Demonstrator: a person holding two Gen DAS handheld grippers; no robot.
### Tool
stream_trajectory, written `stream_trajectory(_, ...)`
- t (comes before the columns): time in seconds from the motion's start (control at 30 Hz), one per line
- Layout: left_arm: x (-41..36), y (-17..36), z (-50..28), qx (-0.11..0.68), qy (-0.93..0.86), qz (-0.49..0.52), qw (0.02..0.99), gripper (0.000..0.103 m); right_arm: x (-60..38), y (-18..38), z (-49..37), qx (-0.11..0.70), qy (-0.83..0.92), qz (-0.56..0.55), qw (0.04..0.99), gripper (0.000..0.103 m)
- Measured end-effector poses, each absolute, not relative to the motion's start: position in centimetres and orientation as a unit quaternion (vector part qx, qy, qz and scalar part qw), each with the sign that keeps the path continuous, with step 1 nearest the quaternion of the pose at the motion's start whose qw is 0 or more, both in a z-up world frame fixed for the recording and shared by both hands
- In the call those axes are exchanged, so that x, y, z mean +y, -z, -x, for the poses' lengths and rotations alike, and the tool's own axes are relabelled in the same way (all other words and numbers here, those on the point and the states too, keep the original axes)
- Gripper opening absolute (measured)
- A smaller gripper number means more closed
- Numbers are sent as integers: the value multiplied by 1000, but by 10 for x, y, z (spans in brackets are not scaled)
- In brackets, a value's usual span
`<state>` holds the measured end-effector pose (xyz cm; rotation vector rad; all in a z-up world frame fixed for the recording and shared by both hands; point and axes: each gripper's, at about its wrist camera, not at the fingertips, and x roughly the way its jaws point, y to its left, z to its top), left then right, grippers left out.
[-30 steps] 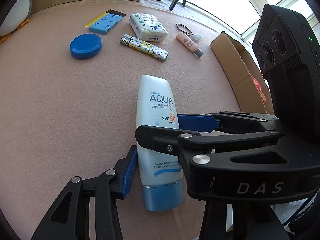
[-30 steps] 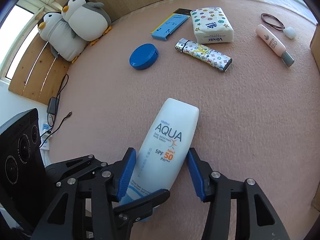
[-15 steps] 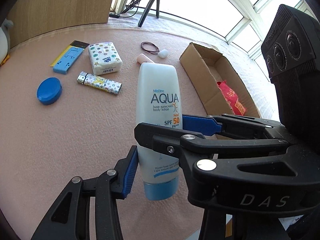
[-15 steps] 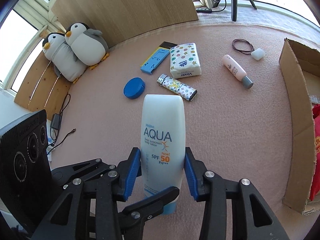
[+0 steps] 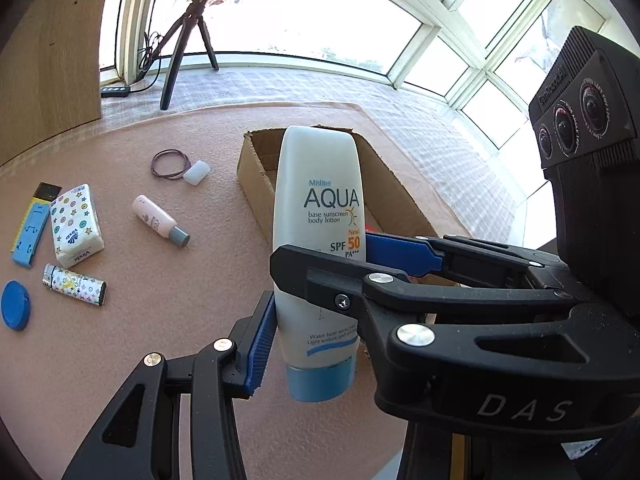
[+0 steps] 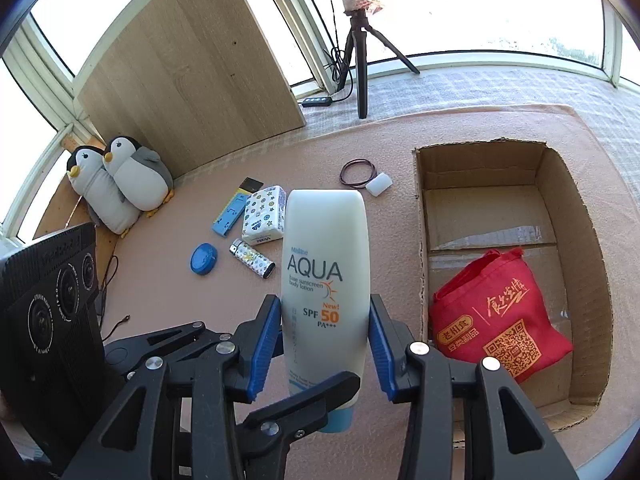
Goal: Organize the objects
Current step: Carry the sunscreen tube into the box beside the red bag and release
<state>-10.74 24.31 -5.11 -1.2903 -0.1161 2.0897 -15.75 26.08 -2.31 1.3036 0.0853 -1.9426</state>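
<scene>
Both claws grip one white sunscreen tube, lifted clear of the surface with its blue cap pointing down.

Left wrist view: the left claw (image 5: 316, 308) clamps the tube (image 5: 318, 216) low on its body, one blue pad on each side. The right claw (image 5: 360, 276) crosses in front of the tube from the right, so the tube seems shared between two grips, probably to steady a tall, smooth thing while it is carried. Behind the tube stands an open cardboard box (image 5: 256, 176), the likely place for it. Left of the tube, on the pink surface (image 5: 180, 280), lie a small pink bottle (image 5: 160, 220), a tissue pack (image 5: 76, 224), a lighter (image 5: 74, 284), a blue disc (image 5: 15, 305), a blue ruler (image 5: 30, 228), a hair band (image 5: 170, 164) and a white cap (image 5: 197, 172).

Right wrist view: the right claw (image 6: 324, 344) presses its blue pads on both sides of the tube (image 6: 324, 256), near the middle. The box (image 6: 592, 248) lies just right, holding a red pouch (image 6: 496, 312). Far left, two plush penguins (image 6: 120, 184) lean by a wooden board (image 6: 192, 68). Beyond the surface are a tripod (image 6: 360, 52) and bright windows.
</scene>
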Motion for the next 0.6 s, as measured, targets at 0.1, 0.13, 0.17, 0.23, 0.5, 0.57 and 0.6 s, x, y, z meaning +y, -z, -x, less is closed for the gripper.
stream_trajectory(0.1,268,50,110,-37,-798,491,347,48,280,20,171,29,773,-509,378,40)
stream_trajectory(0.13,278,51,111,-35,-796,492,351,48,287,19,177,26,775,-509,374,40)
stream_trajectory(0.17,287,51,113,-35,-795,491,354,48,294,19,182,24,777,-509,371,40)
stream_trajectory(0.23,304,53,115,-32,-792,491,361,48,306,18,192,20,780,-509,363,40)
stream_trajectory(0.5,350,54,119,-12,-789,486,374,48,347,18,222,3,789,-511,341,40)
stream_trajectory(0.57,355,55,119,0,-795,483,367,48,351,19,226,4,791,-509,340,40)
stream_trajectory(0.6,357,56,119,5,-797,484,360,53,353,19,227,8,791,-508,340,40)
